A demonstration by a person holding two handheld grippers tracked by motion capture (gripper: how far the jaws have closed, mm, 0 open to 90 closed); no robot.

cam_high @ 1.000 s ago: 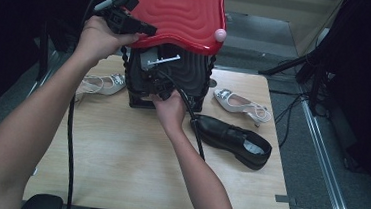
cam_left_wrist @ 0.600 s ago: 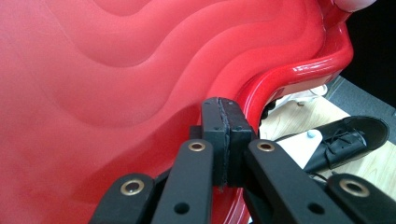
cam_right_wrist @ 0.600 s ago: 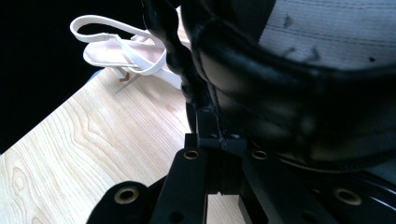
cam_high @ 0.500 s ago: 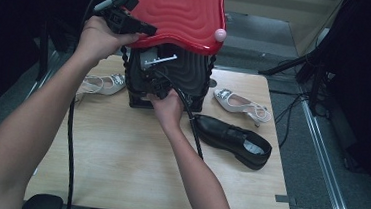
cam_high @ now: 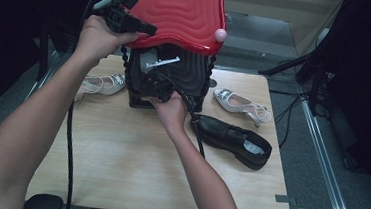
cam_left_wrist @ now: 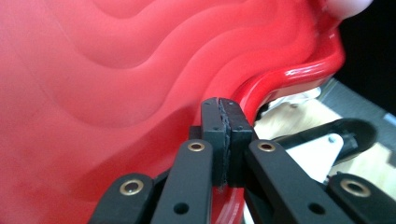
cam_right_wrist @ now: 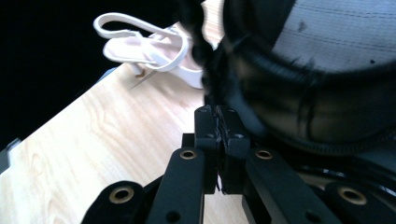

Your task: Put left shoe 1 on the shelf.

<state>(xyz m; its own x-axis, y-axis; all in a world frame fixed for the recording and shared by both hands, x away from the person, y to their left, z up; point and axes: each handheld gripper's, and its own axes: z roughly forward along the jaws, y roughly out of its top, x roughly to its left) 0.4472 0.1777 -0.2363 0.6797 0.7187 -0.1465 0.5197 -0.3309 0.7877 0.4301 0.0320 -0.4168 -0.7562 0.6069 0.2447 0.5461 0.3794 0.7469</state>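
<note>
A red wavy lid point(cam_high: 181, 9) with a pink knob point(cam_high: 220, 34) stands raised over a black case point(cam_high: 175, 78) at the table's far middle. My left gripper point(cam_high: 148, 29) is shut at the lid's left rim, its closed pads point(cam_left_wrist: 212, 135) lying against the red rim point(cam_left_wrist: 289, 74); I see nothing pinched between them. My right gripper point(cam_high: 142, 83) is low at the case's front left corner. Its jaws have just been opening a trace, but the pads point(cam_right_wrist: 208, 133) still look together with nothing between them, beside a black beaded strap point(cam_right_wrist: 205, 51).
A white sandal point(cam_high: 100, 83) lies left of the case, also ahead in the right gripper view point(cam_right_wrist: 149, 46). Another white sandal point(cam_high: 241, 103) and a black shoe point(cam_high: 233, 138) lie to the right. Light wood table point(cam_high: 118, 169) with bare room in front. Cables trail from both grippers.
</note>
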